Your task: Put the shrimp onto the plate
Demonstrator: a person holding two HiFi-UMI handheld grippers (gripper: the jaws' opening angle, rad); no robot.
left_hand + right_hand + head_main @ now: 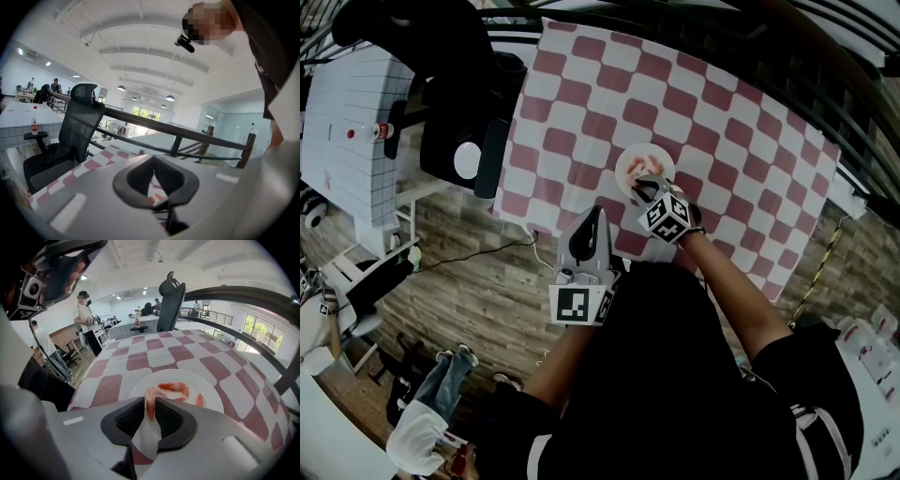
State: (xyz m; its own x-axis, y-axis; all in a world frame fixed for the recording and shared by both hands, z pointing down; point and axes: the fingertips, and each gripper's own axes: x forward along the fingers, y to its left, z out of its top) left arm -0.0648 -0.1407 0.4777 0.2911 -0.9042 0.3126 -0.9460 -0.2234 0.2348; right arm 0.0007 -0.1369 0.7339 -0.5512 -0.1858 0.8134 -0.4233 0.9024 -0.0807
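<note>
Right gripper view: the right gripper (150, 411) is pinched narrow on a shrimp (149, 401), whose long axis runs straight up the gap toward 12 o'clock. Directly beyond the tips lies the white plate (138, 386), so the held shrimp hangs over the plate's near part. I cannot tell whether it touches the plate. A curled shrimp (175, 389) lies on the plate at 1 o'clock from the tips, with a small pink piece (199, 400) farther round at 2 o'clock. By my reading the coming move is a release onto the bare near half, short of the curled one.

In the head view the left gripper (592, 230) sits at 7 o'clock from the plate, back over the checked tablecloth's (722, 122) near edge. Its jaws are together on nothing, so the right hand is the nearer one. An office chair (169, 298) stands beyond the far table edge.
</note>
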